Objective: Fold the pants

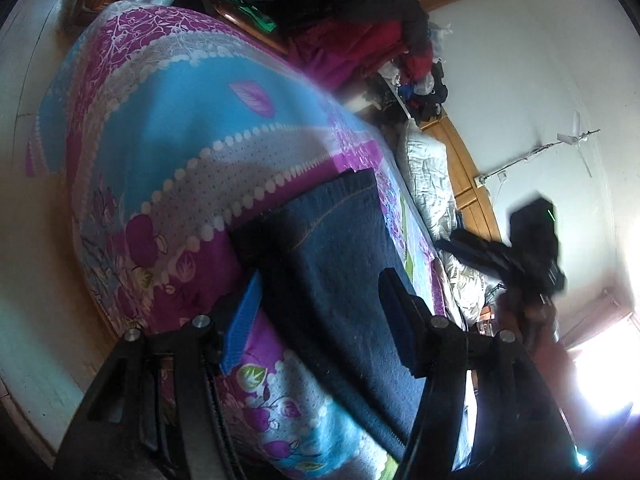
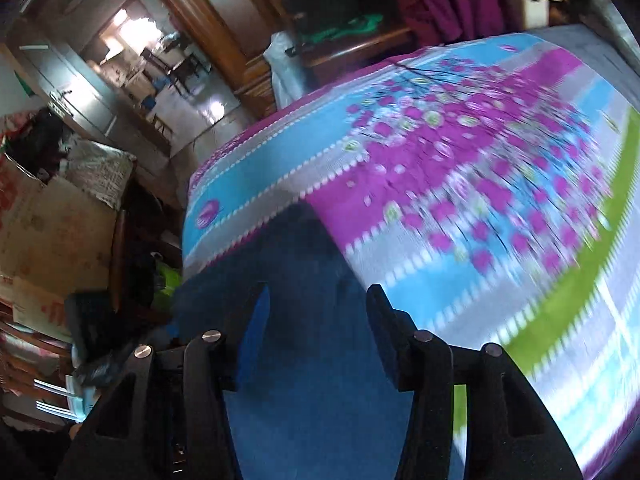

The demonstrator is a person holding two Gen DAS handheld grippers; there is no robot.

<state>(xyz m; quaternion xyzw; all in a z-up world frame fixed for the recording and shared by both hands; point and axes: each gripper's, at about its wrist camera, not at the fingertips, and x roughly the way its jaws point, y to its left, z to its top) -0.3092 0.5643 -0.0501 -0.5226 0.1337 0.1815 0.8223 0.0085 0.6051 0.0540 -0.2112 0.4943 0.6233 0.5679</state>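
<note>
A bed under a floral sheet (image 1: pixel 172 120) of blue, purple and grey fills the room, dark wooden furniture (image 2: pixel 208 28) behind it. Far left, an open doorway (image 2: pixel 132 36) glows bright; cardboard boxes (image 2: pixel 44 216) are stacked near left, and a ceiling fan (image 1: pixel 576 140) hangs against white plaster.

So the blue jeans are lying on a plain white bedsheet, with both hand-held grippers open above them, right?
Not quite. The sheet is not plain white: the left wrist view shows a bright print of blue, purple and grey bands with flowers, and the right wrist view agrees. The rest holds: the blue jeans lie on it, with the left hand-held gripper and right hand-held gripper both open above them.
</note>
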